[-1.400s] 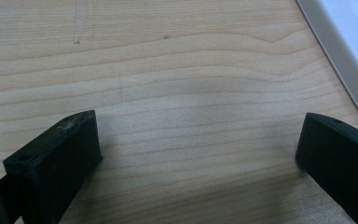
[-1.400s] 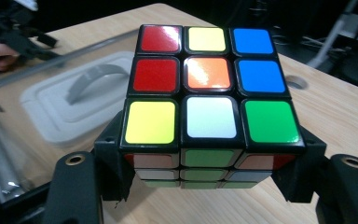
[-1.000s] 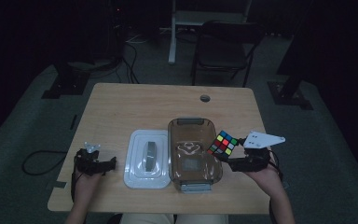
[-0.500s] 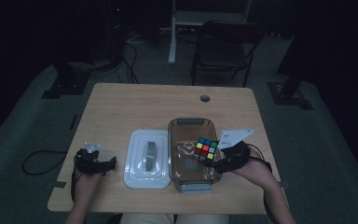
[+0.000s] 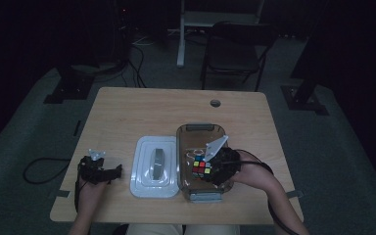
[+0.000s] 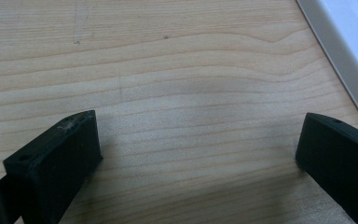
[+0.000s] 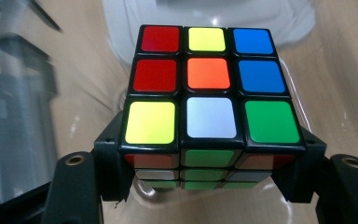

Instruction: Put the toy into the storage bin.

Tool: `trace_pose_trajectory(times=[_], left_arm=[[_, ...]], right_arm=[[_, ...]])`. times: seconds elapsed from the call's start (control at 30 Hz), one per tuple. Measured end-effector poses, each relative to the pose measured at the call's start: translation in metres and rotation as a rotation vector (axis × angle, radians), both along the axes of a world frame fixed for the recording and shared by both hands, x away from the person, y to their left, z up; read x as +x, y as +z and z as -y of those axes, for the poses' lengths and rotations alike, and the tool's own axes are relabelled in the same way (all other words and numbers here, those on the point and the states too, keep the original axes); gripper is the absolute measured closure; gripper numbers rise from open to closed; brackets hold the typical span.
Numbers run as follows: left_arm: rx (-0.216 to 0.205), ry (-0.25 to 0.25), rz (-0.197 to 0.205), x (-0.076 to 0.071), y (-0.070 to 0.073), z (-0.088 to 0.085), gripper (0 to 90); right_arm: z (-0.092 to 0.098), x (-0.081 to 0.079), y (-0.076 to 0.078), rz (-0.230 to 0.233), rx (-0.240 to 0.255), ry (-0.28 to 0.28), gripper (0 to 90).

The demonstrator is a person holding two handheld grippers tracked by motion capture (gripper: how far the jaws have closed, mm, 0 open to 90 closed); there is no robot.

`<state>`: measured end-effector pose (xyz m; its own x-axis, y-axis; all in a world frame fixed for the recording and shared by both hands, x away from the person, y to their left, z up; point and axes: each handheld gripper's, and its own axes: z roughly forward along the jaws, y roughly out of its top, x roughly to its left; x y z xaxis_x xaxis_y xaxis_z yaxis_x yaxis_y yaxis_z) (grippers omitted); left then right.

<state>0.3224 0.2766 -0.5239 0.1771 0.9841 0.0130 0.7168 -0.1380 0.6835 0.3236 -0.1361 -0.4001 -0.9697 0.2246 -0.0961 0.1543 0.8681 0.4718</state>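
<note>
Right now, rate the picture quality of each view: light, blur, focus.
High view: dim and underexposed, the room black beyond the table. Left gripper view: evenly lit, wood grain sharp. Right gripper view: puzzle cube crisp, the clear container behind it smeared by motion blur.

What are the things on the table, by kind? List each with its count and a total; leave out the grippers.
Puzzle cube: 1, clamped between the jaws of the right gripper
Clear brown container: 1, under the cube
White lid: 1, flat on the table beside the container
Total: 3
</note>
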Motion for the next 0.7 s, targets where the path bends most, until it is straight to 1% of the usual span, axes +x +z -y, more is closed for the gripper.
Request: trace_pose_trajectory(times=[0.17, 0.3, 0.33, 0.37, 0.43, 0.47, 0.53, 0.57, 0.67, 0.7], left_arm=[[0.0, 0.0, 0.0, 0.0, 0.0, 0.0, 0.5], [0.0, 0.0, -0.001, 0.0, 0.0, 0.0, 0.5], [0.0, 0.0, -0.001, 0.0, 0.0, 0.0, 0.5], [0.0, 0.0, -0.001, 0.0, 0.0, 0.0, 0.5], [0.0, -0.001, -0.001, 0.0, 0.0, 0.0, 0.6], [0.0, 0.0, -0.001, 0.0, 0.0, 0.0, 0.5], [0.0, 0.0, -0.001, 0.0, 0.0, 0.0, 0.5], [0.0, -0.001, -0.001, 0.0, 0.0, 0.0, 0.5], [0.001, -0.001, -0.001, 0.0, 0.0, 0.0, 0.5], [0.001, -0.001, -0.001, 0.0, 0.0, 0.0, 0.5]], right_arm=[[-0.014, 0.008, -0.006, -0.04, -0.095, 0.01, 33.9], [-0.025, 0.013, -0.013, -0.04, -0.178, 0.002, 33.9], [-0.025, 0.013, -0.013, -0.04, -0.178, 0.002, 33.9], [-0.029, 0.014, -0.017, -0.048, -0.209, 0.009, 33.9], [-0.03, 0.014, -0.017, -0.048, -0.213, 0.012, 33.9], [-0.032, 0.015, -0.018, -0.066, -0.201, 0.021, 33.9], [-0.032, 0.015, -0.019, -0.065, -0.206, 0.026, 33.9], [-0.034, 0.014, -0.02, -0.071, -0.225, 0.031, 33.9], [-0.035, 0.015, -0.023, -0.086, -0.258, 0.04, 33.9], [-0.035, 0.015, -0.023, -0.086, -0.258, 0.04, 33.9]])
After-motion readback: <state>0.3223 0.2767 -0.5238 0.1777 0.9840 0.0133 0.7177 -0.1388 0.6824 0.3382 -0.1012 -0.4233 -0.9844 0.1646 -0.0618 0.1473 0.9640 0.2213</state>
